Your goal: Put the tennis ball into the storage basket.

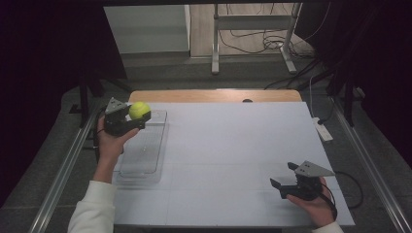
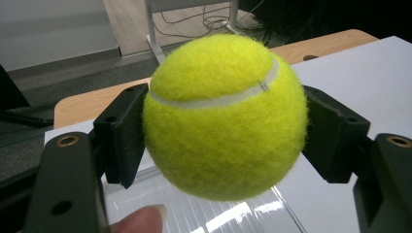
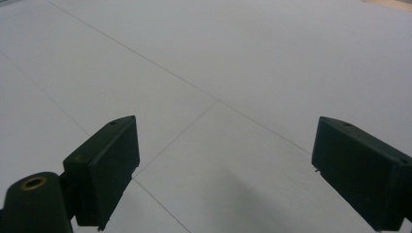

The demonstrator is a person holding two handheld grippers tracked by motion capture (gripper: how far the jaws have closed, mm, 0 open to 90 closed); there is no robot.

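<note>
From the high view I see my left tongs (image 1: 138,118) pinching a yellow tennis ball (image 1: 139,110) above the far end of a clear plastic tray (image 1: 141,165) on the white worktop (image 1: 233,155). My right tongs (image 1: 284,177) hover spread near the front right corner.

In the left gripper view, the tennis ball (image 2: 224,116) sits squeezed between both black jaws, tray (image 2: 214,213) below.

In the right gripper view, the jaws stand wide apart over bare worktop (image 3: 218,58).
</note>
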